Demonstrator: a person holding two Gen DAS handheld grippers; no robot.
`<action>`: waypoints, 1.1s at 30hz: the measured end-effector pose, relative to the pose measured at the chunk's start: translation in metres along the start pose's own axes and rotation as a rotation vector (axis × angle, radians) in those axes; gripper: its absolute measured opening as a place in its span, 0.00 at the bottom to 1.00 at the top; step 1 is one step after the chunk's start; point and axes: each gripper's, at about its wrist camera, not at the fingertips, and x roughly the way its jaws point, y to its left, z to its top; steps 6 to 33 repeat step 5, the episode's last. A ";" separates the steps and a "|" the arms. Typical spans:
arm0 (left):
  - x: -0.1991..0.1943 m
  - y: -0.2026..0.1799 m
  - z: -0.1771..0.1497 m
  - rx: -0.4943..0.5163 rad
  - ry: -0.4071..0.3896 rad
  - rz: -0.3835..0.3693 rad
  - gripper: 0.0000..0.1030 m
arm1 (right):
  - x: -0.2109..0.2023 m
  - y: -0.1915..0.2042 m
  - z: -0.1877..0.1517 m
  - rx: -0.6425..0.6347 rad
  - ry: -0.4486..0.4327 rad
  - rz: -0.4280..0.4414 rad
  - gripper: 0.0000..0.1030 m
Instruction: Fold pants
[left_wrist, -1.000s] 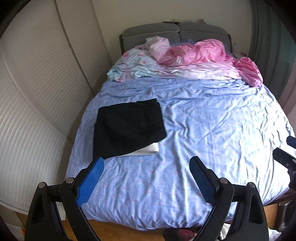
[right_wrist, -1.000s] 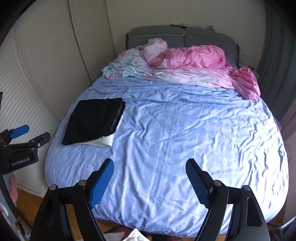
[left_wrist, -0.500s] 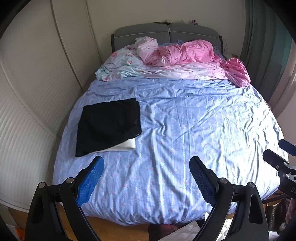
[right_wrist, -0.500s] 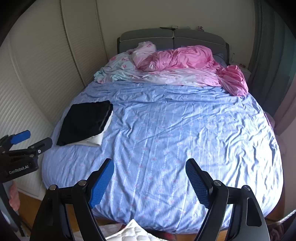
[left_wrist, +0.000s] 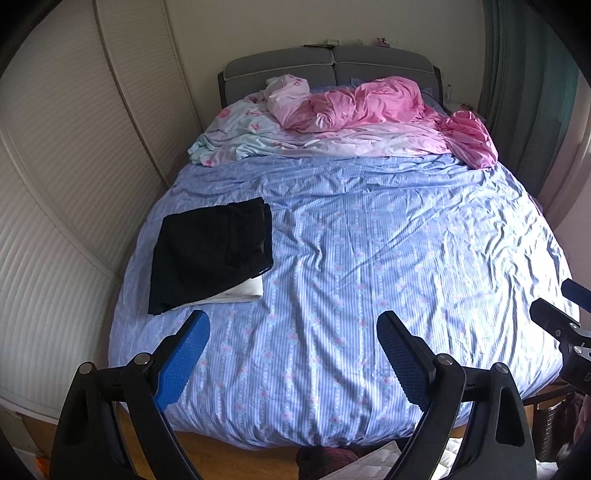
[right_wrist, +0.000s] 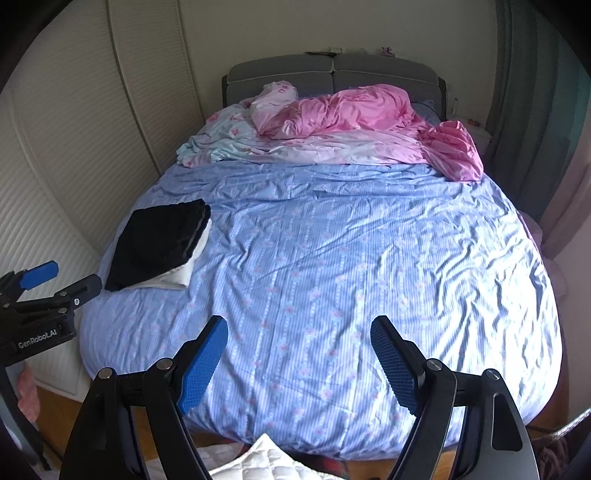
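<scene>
Pants: the black pants (left_wrist: 210, 254) lie folded in a flat rectangle on the left part of the bed (left_wrist: 369, 266), resting on a folded white cloth (left_wrist: 242, 293) that peeks out along their near edge.
Pants' edges: their left side runs close to the bed's left edge; the far right corner shows stacked layers in the right wrist view (right_wrist: 159, 243).
Left gripper: the left gripper (left_wrist: 293, 350) hangs over the foot of the bed, jaws spread wide, nothing between the blue pads (left_wrist: 183, 363); it stands near the pants but apart from them.
Right gripper: the right gripper (right_wrist: 299, 356) also hovers over the foot end, jaws spread wide and empty, well apart from the pants.
Open room: the blue striped sheet (right_wrist: 351, 277) is bare from the pants across to the right edge, wrinkled but flat.
Far end: a crumpled pink quilt (left_wrist: 373, 107) and pale floral bedding (left_wrist: 236, 136) pile against the grey headboard (left_wrist: 328, 64).
Left side: a ribbed white wardrobe (left_wrist: 66, 184) stands just beside the bed.
Right side: curtains (left_wrist: 532, 92) hang near the far corner.
Near edge: wood floor (left_wrist: 229, 458) shows below the sheet's hanging hem, with a white quilted cloth (right_wrist: 266, 461) lying there.
</scene>
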 end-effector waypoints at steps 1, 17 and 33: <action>0.000 -0.002 0.000 0.000 0.000 0.002 0.90 | 0.000 -0.001 -0.001 0.002 0.001 -0.001 0.78; 0.000 -0.001 0.000 0.002 0.001 -0.002 0.90 | 0.001 -0.006 -0.002 0.004 0.004 -0.001 0.78; 0.000 -0.001 0.000 0.002 0.001 -0.002 0.90 | 0.001 -0.006 -0.002 0.004 0.004 -0.001 0.78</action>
